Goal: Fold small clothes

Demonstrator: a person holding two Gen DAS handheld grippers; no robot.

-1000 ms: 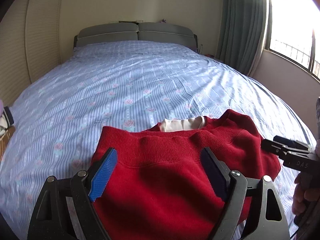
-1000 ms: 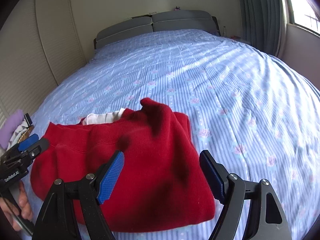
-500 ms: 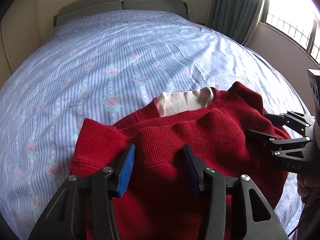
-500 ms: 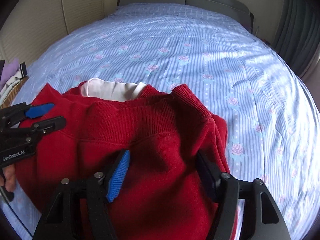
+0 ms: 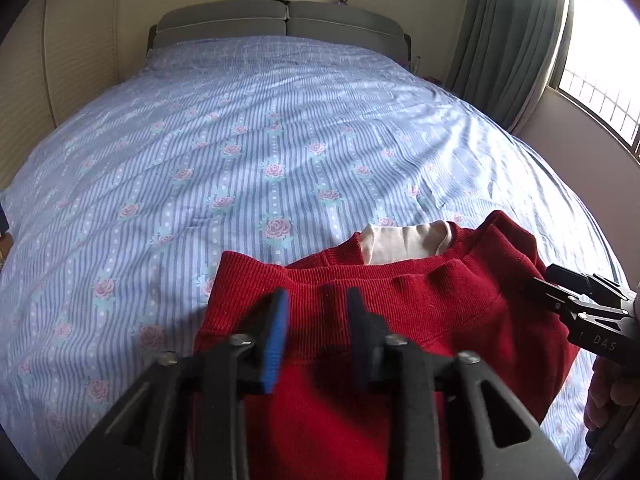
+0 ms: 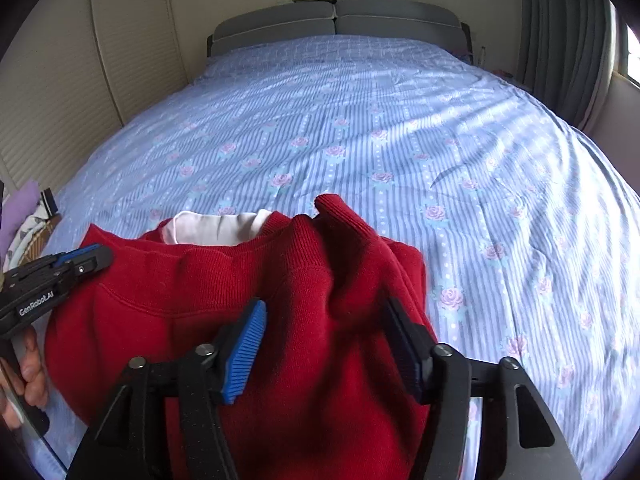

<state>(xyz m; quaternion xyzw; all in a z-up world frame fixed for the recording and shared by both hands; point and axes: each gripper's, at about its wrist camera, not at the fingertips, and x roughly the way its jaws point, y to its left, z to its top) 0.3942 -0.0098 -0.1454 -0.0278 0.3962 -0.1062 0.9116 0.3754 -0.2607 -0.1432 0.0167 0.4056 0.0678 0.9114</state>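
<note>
A folded red knit sweater [image 5: 440, 300] lies on the near part of the bed, with a white inner layer [image 5: 404, 240] showing at its far edge. My left gripper [image 5: 318, 320] hovers low over the sweater's ribbed band near its left corner. Its jaws are opening, and red fabric shows in the narrow gap without being pinched. My right gripper [image 6: 324, 332] is over the right half of the sweater [image 6: 200, 280], its jaws opening wide above the cloth. Each gripper shows at the edge of the other's view: the right gripper [image 5: 580, 304] and the left gripper [image 6: 80, 260].
The bed sheet [image 5: 260, 140] is blue-striped with roses and stretches far beyond the sweater to a grey headboard [image 5: 280, 20]. A green curtain [image 5: 508, 40] and a window are on the right. A wicker basket with clothes [image 6: 36, 224] sits off the bed's left side.
Both grippers have come in lower over the sweater. The left jaws stand much narrower than a second ago. The right jaws narrowed, then widened again.
</note>
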